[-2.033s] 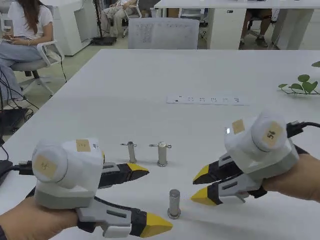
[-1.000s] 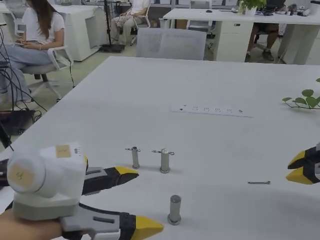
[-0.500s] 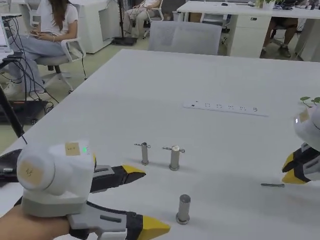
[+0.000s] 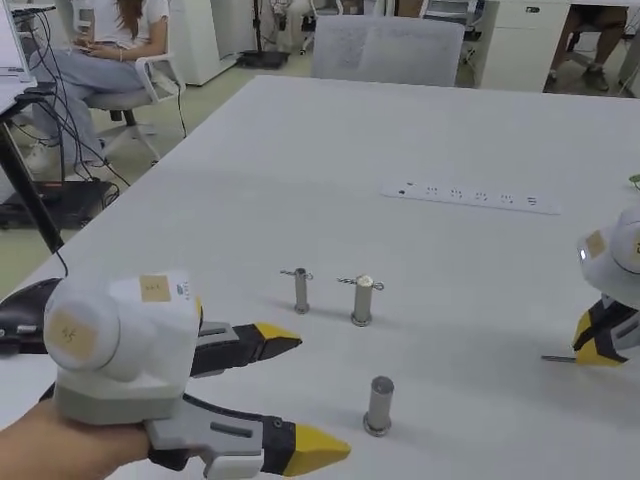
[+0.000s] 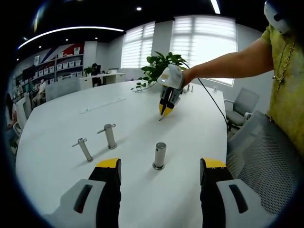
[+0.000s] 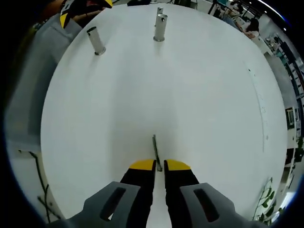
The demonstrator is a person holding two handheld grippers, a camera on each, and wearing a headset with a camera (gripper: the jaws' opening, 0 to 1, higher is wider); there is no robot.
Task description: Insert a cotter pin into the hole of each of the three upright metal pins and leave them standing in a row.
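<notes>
Three grey metal pins stand on the white table (image 4: 300,150). The two rear pins (image 4: 301,290) (image 4: 362,300) each carry a cotter pin through the top. The front pin (image 4: 379,404) (image 5: 159,154) is bare. My left gripper (image 4: 308,398) (image 5: 161,164) is open, its yellow tips left of the bare pin. At the table's right side my right gripper (image 4: 598,345) (image 6: 160,165) reaches down to the surface, jaws shut on the near end of a loose cotter pin (image 6: 155,149) (image 4: 556,358) that lies flat.
A white power strip (image 4: 468,198) lies across the far middle of the table. A grey chair (image 4: 385,50) stands at the far edge and a seated person (image 4: 100,40) is off to the left. A plant (image 5: 159,66) sits beyond the right gripper.
The right gripper swung out to the right and came down onto the loose cotter pin. The left gripper stayed open by the bare pin. The head camera shifted.
</notes>
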